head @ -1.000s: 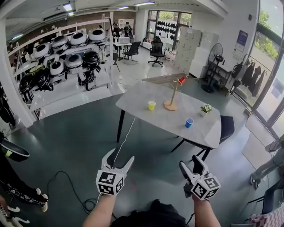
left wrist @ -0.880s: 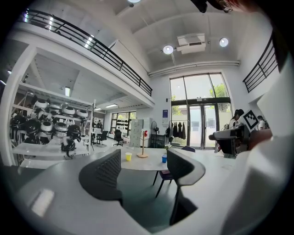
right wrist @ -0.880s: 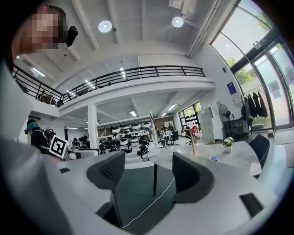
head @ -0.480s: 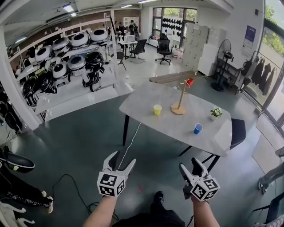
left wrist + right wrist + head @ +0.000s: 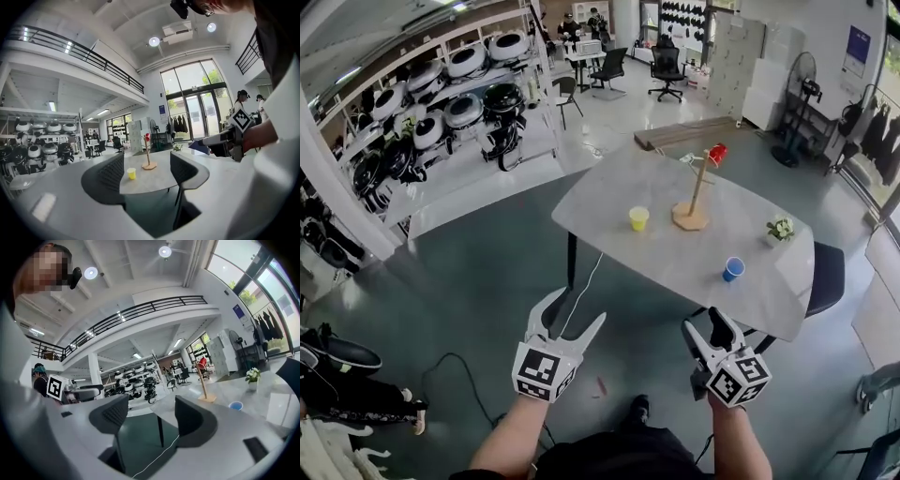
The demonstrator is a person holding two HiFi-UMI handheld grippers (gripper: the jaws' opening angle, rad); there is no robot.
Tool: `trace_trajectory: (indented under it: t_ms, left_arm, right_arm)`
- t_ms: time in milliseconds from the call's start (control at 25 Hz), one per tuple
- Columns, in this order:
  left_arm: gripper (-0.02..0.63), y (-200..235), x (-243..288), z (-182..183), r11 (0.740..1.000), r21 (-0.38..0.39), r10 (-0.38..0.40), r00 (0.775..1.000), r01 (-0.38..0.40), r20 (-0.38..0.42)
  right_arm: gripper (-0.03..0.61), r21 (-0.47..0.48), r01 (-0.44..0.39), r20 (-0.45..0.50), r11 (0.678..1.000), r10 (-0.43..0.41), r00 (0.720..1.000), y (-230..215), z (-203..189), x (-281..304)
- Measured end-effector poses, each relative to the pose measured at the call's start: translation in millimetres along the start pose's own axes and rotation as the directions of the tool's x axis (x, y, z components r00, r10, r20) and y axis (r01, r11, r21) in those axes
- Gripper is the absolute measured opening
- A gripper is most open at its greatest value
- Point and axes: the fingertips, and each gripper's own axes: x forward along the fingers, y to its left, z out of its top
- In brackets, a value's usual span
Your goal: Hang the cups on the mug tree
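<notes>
On the grey table (image 5: 675, 267) stands a wooden mug tree (image 5: 693, 195) with a red cup (image 5: 716, 153) hung at its top. Left of its base stands a yellow cup (image 5: 638, 217); a blue cup (image 5: 732, 269) stands nearer the front right. My left gripper (image 5: 573, 313) and right gripper (image 5: 705, 324) hang over the floor short of the table, both open and empty. The left gripper view frames the yellow cup (image 5: 131, 173) and the tree (image 5: 149, 153) between its jaws. In the right gripper view the tree (image 5: 205, 383) and blue cup (image 5: 235, 405) lie to the right.
A small potted plant (image 5: 780, 228) sits at the table's right edge, with a dark chair (image 5: 829, 277) beyond that edge. Shelves of round black-and-white devices (image 5: 441, 108) line the left. A white cable (image 5: 578, 291) runs from the table down across the floor.
Both grippers and the head view have moved forward toward the table, which now looks larger and closer. The jaws stay equally wide and empty.
</notes>
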Motion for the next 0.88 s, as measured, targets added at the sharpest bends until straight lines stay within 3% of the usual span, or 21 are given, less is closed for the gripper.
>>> trace_trajectory:
  t_ms: [160, 360, 600, 880]
  left_arm:
    - [0.314, -4, 41, 7, 1.000, 0.020, -0.007, 1.000, 0.007, -0.006]
    - [0.311, 22, 74, -13, 0.996, -0.077, 0.029, 0.998, -0.033, -0.056]
    - [0.307, 48, 120, -27, 0.988, -0.152, 0.012, 0.998, -0.022, -0.064]
    - [0.293, 102, 200, -34, 0.986, -0.156, -0.062, 0.997, 0.055, -0.040]
  right_arm:
    - [0.293, 0.007, -0.019, 0.004, 1.000, 0.019, 1.000, -28, 11, 20]
    - [0.293, 0.001, -0.018, 0.004, 1.000, 0.018, 1.000, -46, 16, 43]
    - [0.293, 0.003, 0.047, -0.021, 0.999, -0.047, 0.999, -82, 16, 60]
    - [0.293, -0.009, 0.136, 0.001, 0.991, -0.136, 0.991, -124, 34, 127]
